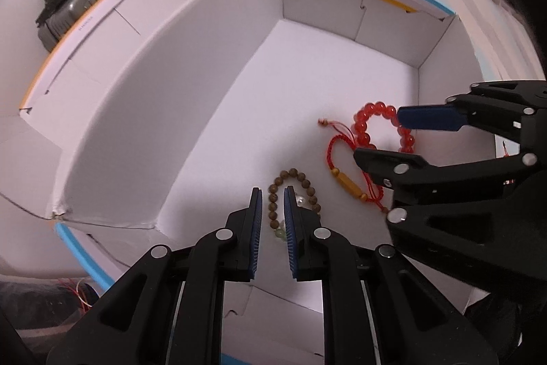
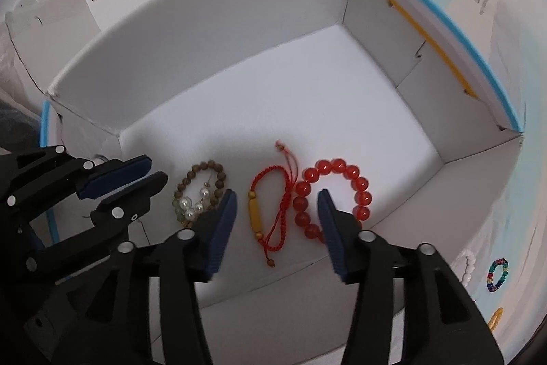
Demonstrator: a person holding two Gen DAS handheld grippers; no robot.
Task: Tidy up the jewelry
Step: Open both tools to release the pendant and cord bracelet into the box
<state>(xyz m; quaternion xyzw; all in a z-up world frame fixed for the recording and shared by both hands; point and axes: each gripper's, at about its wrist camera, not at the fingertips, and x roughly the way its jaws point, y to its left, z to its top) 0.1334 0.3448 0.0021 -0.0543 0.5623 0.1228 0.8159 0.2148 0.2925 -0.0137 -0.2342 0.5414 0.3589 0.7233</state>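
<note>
- The print on the white box (image 2: 205, 5) flaps was too blurred to read.
- The red cord bracelet (image 2: 273, 207) lay on the box floor at lower centre, its gold tube (image 2: 254, 211) pointing up-down.
- The right gripper (image 2: 277, 211) fingers stood apart, empty.
- The left gripper (image 1: 273, 211) fingers were nearly together, holding nothing, over the brown bead bracelet (image 1: 290, 190).

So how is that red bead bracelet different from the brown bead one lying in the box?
The red bead bracelet has large, glossy, see-through beads; the brown bead bracelet has small, dull ones. The red one is a single colour, while the brown one mixes in white pearls and pale green beads. The red one lies as an open ring; the brown one is bunched up. Both lie loose on the white box floor, held by neither gripper.
</note>
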